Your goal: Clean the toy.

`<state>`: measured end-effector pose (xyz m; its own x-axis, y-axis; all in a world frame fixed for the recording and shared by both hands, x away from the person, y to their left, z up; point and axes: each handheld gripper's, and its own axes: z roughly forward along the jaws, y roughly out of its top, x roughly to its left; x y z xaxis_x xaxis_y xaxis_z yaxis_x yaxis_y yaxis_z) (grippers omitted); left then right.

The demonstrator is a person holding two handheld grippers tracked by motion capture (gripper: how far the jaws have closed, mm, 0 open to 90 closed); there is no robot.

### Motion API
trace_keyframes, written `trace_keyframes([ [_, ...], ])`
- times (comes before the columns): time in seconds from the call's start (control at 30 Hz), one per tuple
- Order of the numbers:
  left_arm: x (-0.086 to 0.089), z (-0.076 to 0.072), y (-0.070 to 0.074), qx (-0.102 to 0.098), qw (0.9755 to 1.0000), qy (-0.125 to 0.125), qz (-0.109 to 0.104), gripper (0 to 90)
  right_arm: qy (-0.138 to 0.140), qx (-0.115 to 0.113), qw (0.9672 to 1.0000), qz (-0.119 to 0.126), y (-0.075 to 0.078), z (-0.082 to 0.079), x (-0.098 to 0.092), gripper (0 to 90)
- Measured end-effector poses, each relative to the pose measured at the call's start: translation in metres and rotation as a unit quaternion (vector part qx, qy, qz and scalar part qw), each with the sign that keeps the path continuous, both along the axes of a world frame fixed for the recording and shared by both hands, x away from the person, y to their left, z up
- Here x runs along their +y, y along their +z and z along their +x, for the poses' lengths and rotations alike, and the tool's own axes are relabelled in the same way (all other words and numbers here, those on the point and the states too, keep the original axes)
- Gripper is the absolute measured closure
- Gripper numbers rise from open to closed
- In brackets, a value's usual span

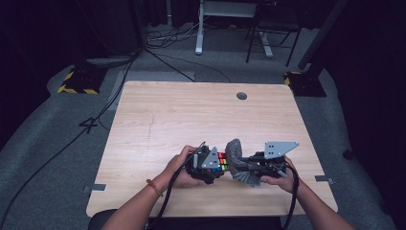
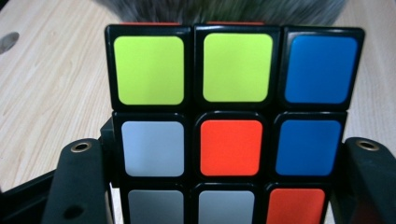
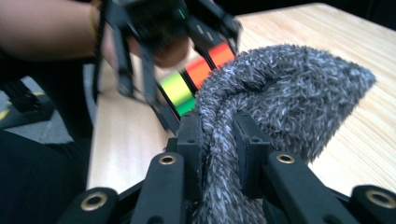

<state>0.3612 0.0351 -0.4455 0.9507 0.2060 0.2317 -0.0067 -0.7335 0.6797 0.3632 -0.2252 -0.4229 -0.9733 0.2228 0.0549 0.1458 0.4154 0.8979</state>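
Two hand-held grippers meet near the front edge of the desk [image 1: 158, 110], each clamped on its own thing. The left hand-held gripper [image 1: 207, 165] has its jaws closed on the sides of a colour-tiled puzzle cube [image 2: 233, 126], gripping the lower rows while the top row of yellow-green and blue tiles stands clear above them. The right hand-held gripper [image 3: 218, 140] pinches a fold of fuzzy grey cloth [image 3: 289, 93] tightly between its pads, with the loose bulk of the cloth bunched ahead of the jaws and pressed against the cube's far face, as the grey fibres at the top of the left gripper view suggest. The work looks like wiping the cube, with the cube held just above or on the desk between the two hands.

Risks from here are a matter of judgement. Pushing the cloth hard sideways could twist the cube in the left jaws, since they grip only two smooth plastic faces, or could turn one of its layers. The pinch on the cloth takes only a narrow fold, so dragging it could pull the fold out. Loose fibres might also snag on a tile edge.
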Motion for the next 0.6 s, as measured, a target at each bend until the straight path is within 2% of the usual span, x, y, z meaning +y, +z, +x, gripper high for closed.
trace_keyframes([
  [0.1,-0.006,0.0,-0.004,-0.003,0.9999,-0.003,0.014,33.0,0.025,0.001,0.9996,0.015,0.005,-0.005,0.006,75.5],
  [0.23,-0.009,-0.002,-0.005,-0.003,0.9998,-0.008,0.017,33.0,0.041,0.001,0.9991,0.009,0.005,-0.01,0.017,75.5],
  [0.3,-0.009,-0.003,-0.005,-0.004,0.9999,-0.007,0.014,32.9,0.045,0.005,0.9989,0.012,0.005,-0.01,0.02,75.6],
  [0.47,-0.012,-0.002,-0.008,-0.003,0.9997,-0.006,0.025,32.7,0.051,0.019,0.9984,0.012,0.002,-0.008,0.03,75.6],
  [0.6,-0.01,0.0,-0.008,-0.005,0.9997,-0.001,0.026,32.8,0.046,0.015,0.9988,0.003,0.001,-0.008,0.032,75.4],
])
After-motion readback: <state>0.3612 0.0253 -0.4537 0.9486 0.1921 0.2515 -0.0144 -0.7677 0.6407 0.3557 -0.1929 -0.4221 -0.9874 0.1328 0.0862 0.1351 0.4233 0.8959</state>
